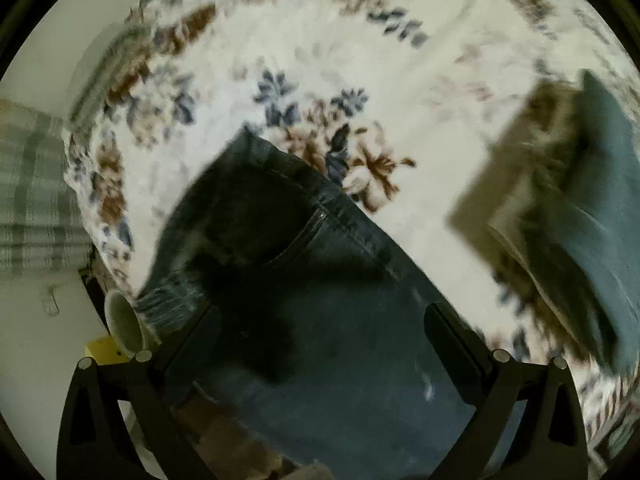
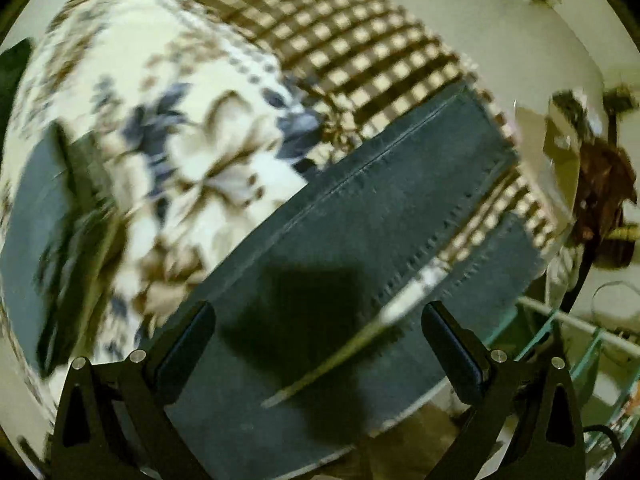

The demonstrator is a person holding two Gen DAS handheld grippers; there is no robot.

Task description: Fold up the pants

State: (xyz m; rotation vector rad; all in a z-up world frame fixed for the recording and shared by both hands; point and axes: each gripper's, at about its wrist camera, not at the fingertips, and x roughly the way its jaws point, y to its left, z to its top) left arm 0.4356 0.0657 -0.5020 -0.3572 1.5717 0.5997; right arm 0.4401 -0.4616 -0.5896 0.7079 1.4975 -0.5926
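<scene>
Pants [image 1: 304, 280] lie flat on the flowered blanket [image 1: 360, 60], both grippers above them, fingers apart.
Left gripper [image 1: 320, 340] hangs over the waist; right gripper [image 2: 320, 340] over the legs running toward 2 o'clock. Heavy, limp denim likely: pinch waistband and hems.

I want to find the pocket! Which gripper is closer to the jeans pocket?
Left. The left gripper hangs open right over the pocket end of the jeans. The right gripper is open over the leg end; no pocket shows there.

Dark blue denim pants [image 1: 304, 280] on a white blanket [image 1: 400, 80] patterned with blue-and-brown flowers
</scene>
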